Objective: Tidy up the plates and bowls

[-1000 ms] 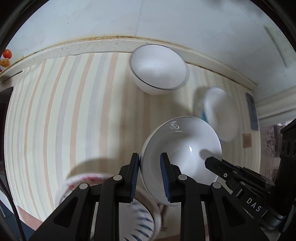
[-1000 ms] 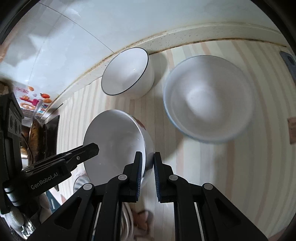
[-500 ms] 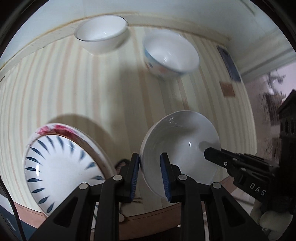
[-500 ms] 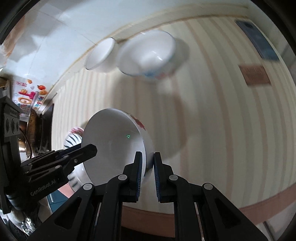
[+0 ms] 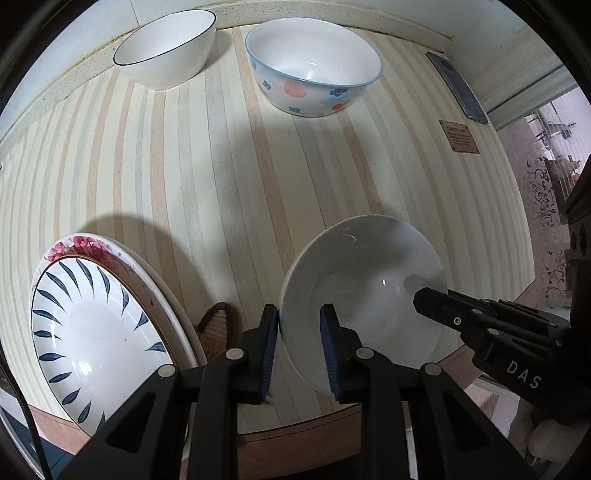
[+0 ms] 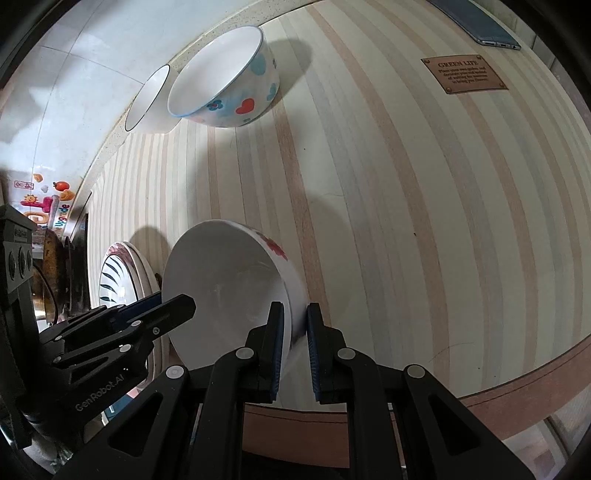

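Observation:
Both grippers hold one white bowl (image 5: 364, 291) with red flowers outside (image 6: 221, 291), above the striped counter's front edge. My left gripper (image 5: 297, 347) is shut on its left rim; my right gripper (image 6: 293, 343) is shut on its right rim. A flower-patterned bowl with a blue rim (image 5: 314, 70) (image 6: 225, 88) and a white bowl with a dark rim (image 5: 166, 48) (image 6: 147, 98) stand at the back by the wall. A stack of plates, blue-leaf plate on top (image 5: 96, 332) (image 6: 118, 273), lies at the front left.
A phone (image 5: 458, 86) (image 6: 480, 26) lies at the back right near a brown label (image 5: 460, 136) (image 6: 463, 74). The striped counter (image 5: 221, 177) ends in a brown front edge (image 6: 517, 384). A tiled wall rises behind the bowls.
Both grippers have pulled the held bowl back toward the counter's front edge. The two back bowls now look farther away, and the plate stack has come fully into view at the left.

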Demonstrator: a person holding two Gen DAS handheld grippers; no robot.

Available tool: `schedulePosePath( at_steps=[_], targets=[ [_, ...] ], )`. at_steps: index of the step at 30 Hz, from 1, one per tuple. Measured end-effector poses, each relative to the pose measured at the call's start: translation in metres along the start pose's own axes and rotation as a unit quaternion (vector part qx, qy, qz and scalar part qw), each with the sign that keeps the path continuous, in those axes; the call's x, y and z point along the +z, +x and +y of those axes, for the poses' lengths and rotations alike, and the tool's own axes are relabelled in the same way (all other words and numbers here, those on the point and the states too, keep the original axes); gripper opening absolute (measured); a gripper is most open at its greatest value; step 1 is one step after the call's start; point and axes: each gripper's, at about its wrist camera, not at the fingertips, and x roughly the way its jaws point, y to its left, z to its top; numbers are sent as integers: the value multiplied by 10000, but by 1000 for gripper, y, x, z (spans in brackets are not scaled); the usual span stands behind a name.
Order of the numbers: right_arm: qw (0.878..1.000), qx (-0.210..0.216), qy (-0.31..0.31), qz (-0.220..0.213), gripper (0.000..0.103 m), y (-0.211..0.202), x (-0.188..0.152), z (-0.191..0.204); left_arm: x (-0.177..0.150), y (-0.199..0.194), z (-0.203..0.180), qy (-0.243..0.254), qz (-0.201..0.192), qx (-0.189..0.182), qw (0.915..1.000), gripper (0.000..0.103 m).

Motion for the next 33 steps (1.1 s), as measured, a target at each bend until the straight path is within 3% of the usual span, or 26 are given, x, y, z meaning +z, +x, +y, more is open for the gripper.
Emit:
schedulePosePath(
  at_steps=[6, 11, 16, 17, 19, 20, 27, 33],
  targets=[
    [9999, -68, -75, 38, 14, 2, 4, 7, 2, -3, 2, -14, 82, -5, 10000, 21],
    [9999, -31, -45, 101, 14, -8, 10, 8, 7, -56, 12, -77, -273, -217, 9994, 22],
    [9995, 220, 110, -184, 17, -54, 30, 6, 51, -91, 35, -332, -600, -474, 9965, 28],
    [9993, 277, 110, -245, 21, -61, 39, 7, 65, -90, 38, -417, -637, -479, 9959, 28],
    [9983, 393, 150, -412, 42, -72, 60, 9, 92, -81, 45, -613, -618, -489, 9950, 28],
    [9977, 402, 151, -528, 43, -74, 74, 10, 107, -74, 49, -715, -571, -529, 9944, 28],
    [9968, 393, 261, -644, 43, -44, 157, 18, 178, -24, 59, -962, -257, -580, 9933, 28],
    [9975, 368, 343, -494, 40, -4, 195, 24, 197, 8, 56, -878, -4, -609, 9943, 27]
  ],
)
